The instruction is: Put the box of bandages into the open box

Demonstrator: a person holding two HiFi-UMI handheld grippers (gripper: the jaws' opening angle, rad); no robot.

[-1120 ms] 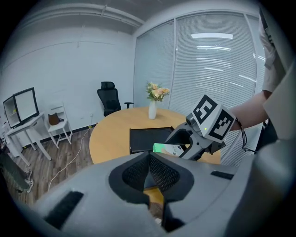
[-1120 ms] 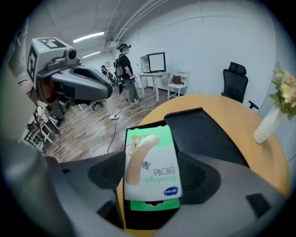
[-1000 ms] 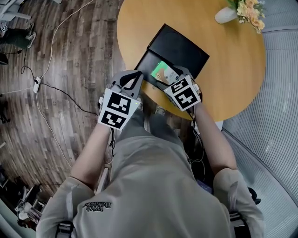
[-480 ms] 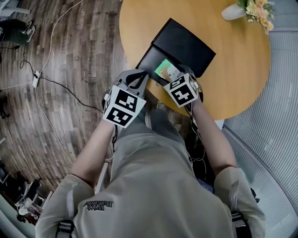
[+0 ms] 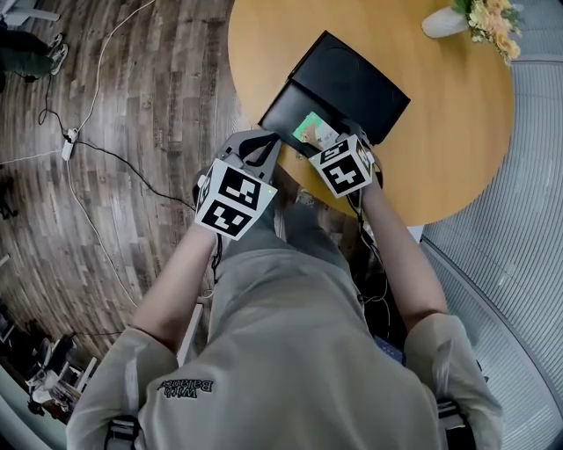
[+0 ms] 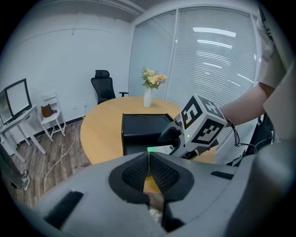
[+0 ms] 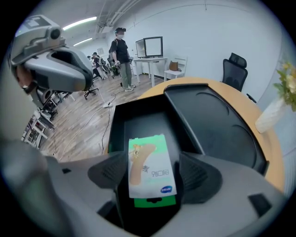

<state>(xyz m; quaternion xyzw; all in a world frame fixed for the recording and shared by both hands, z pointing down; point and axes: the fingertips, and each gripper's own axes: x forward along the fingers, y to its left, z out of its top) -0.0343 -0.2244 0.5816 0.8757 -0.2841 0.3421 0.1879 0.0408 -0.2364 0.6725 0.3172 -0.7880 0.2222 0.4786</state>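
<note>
I saw a round orange wooden table (image 5: 449, 132) with a white vase of yellow flowers (image 5: 438, 23) near its far edge. White cables (image 5: 69, 146) ran over the dark wood-plank floor (image 5: 132, 105). A black swivel office chair (image 6: 102, 86) stood behind the table, with white slatted blinds (image 6: 208, 65) alongside.

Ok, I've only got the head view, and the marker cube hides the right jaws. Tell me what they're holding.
Observer: The right gripper is shut on the bandage box, clamping its two long sides.
Operator: Tell me how it lies.
Observer: Printed face up, its long axis pointing away from the gripper, over the bare floor of the open black box. Whether it touches that floor I cannot tell.
Operator: Now report the left jaws.
Observer: The left gripper has its jaws together with nothing between them.
</note>
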